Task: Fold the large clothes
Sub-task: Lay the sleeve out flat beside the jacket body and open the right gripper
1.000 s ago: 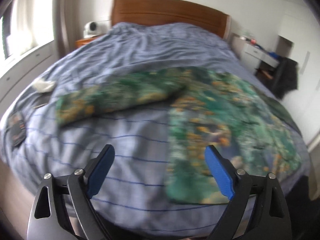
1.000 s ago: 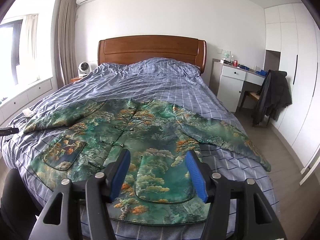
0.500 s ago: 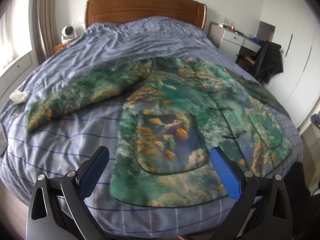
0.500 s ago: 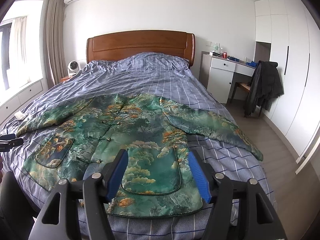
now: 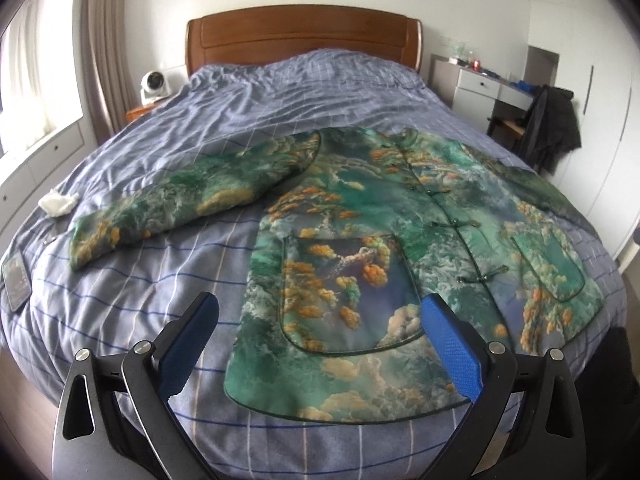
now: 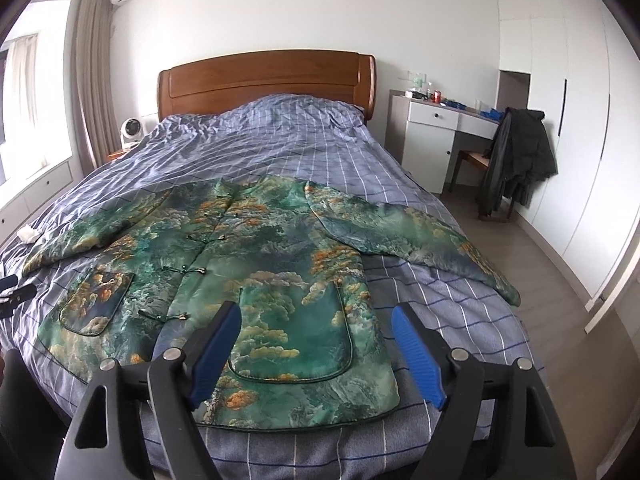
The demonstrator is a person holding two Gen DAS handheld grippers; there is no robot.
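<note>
A green jacket with orange and cloud print (image 5: pixel 360 232) lies flat, front up, on the bed, sleeves spread to both sides; it also shows in the right wrist view (image 6: pixel 256 264). My left gripper (image 5: pixel 320 320) is open and empty, above the jacket's lower left hem and pocket. My right gripper (image 6: pixel 316 332) is open and empty, above the lower right pocket near the hem. The left gripper's tips (image 6: pixel 12 292) show at the left edge of the right wrist view.
The bed has a blue checked cover (image 5: pixel 280 92) and a wooden headboard (image 6: pixel 264 80). A white tissue (image 5: pixel 58 202) and a phone (image 5: pixel 16 280) lie at the left bed edge. A desk and a chair with a dark coat (image 6: pixel 516 160) stand on the right.
The left gripper view has swung right and steadied, now centred over the jacket's lower left. The right gripper has shifted slightly. Both stay open and empty.
</note>
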